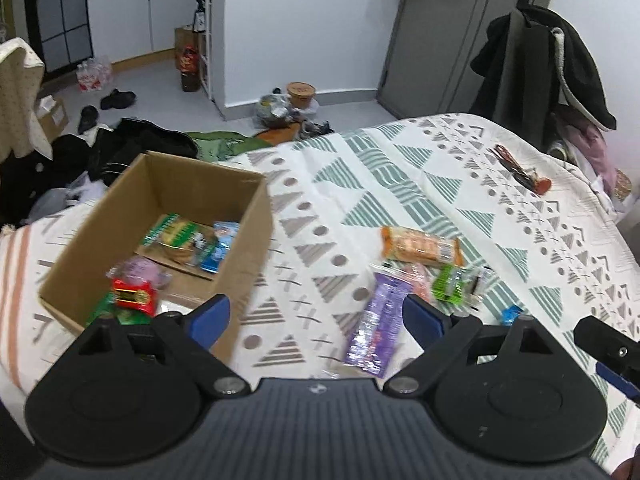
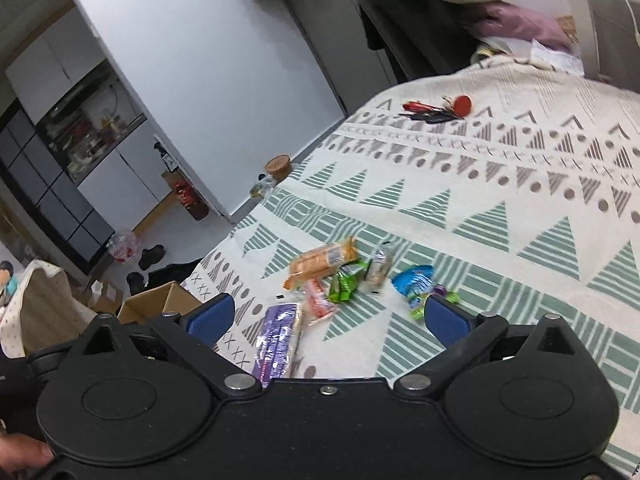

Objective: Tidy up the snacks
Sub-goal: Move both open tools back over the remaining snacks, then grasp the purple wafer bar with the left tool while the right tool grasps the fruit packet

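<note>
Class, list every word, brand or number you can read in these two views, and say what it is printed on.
None can be read.
Orange packet: print blurred.
Purple packet: print blurred.
Green packet: too small.
Red packet in the box: gold print blurred.
Red carton on the floor: unreadable.

Even, cool indoor light fills both views, moderately bright, with no harsh glare and only soft, faint shadows under the snack packets on the bedspread (image 1: 400,168). Fisheye distortion bends the white wall (image 2: 200,60) and door frame into curves toward the edges, and the corners darken. The cardboard box (image 1: 160,216) and its contents are smeared with motion blur in the left wrist view, while the purple wrapper (image 2: 276,336) looks soft in the right wrist view.
</note>
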Available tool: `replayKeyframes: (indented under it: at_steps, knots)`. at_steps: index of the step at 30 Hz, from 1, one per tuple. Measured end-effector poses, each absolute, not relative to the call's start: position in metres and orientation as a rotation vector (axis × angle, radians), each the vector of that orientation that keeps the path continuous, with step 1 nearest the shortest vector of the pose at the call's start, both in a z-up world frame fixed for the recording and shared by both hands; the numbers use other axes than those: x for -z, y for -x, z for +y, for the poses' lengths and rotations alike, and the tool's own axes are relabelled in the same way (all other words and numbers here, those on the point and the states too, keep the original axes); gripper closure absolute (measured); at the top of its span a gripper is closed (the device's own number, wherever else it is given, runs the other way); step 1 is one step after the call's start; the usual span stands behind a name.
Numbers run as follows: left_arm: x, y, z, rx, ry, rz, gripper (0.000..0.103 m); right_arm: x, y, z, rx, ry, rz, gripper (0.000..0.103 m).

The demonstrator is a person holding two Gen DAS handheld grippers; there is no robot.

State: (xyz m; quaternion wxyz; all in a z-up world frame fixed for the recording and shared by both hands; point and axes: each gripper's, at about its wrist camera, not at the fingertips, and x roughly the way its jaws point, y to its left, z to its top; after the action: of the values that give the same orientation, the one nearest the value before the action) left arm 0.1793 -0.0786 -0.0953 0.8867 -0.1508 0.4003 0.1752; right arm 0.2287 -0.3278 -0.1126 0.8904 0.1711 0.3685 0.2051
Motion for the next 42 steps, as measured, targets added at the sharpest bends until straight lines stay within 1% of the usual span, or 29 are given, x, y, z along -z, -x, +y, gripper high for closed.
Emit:
replayKeyframes:
  at_steps: [15, 17, 20, 24, 28, 30, 31, 33, 35, 36, 38, 42]
  knots:
    - [0.136, -0.211, -0.097, -0.296, 0.347, 0.903, 0.012, 0.143, -0.25, -0.35, -0.36, -0.417, 0.858, 0.002]
    - [0.142, -0.216, -0.098, -0.289, 0.352, 0.909, 0.013, 0.148, -0.256, -0.351, -0.349, -0.421, 0.865, 0.003]
    - [0.152, -0.224, -0.1, -0.286, 0.357, 0.918, 0.014, 0.153, -0.264, -0.35, -0.332, -0.407, 0.868, 0.008]
    - [0.165, -0.236, -0.103, -0.27, 0.353, 0.938, 0.018, 0.158, -0.274, -0.348, -0.317, -0.397, 0.87, 0.012]
    - [0.178, -0.248, -0.106, -0.265, 0.336, 0.957, 0.021, 0.164, -0.283, -0.344, -0.302, -0.368, 0.876, 0.012]
    - [0.185, -0.255, -0.107, -0.266, 0.326, 0.974, 0.025, 0.168, -0.289, -0.341, -0.287, -0.347, 0.879, 0.012]
    - [0.189, -0.258, -0.107, -0.273, 0.315, 0.987, 0.031, 0.17, -0.292, -0.339, -0.279, -0.336, 0.88, 0.012]
    - [0.197, -0.264, -0.107, -0.292, 0.308, 1.015, 0.048, 0.174, -0.299, -0.333, -0.265, -0.306, 0.88, 0.012]
    - [0.202, -0.266, -0.105, -0.278, 0.329, 1.025, 0.06, 0.179, -0.306, -0.326, -0.257, -0.278, 0.883, 0.012]
    - [0.202, -0.266, -0.105, -0.279, 0.314, 1.022, 0.065, 0.182, -0.31, -0.322, -0.255, -0.262, 0.888, 0.013]
    - [0.201, -0.266, -0.103, -0.289, 0.303, 1.009, 0.069, 0.186, -0.314, -0.316, -0.253, -0.234, 0.896, 0.014]
    - [0.197, -0.268, -0.092, -0.332, 0.308, 0.993, 0.071, 0.191, -0.321, -0.308, -0.231, -0.181, 0.894, 0.013]
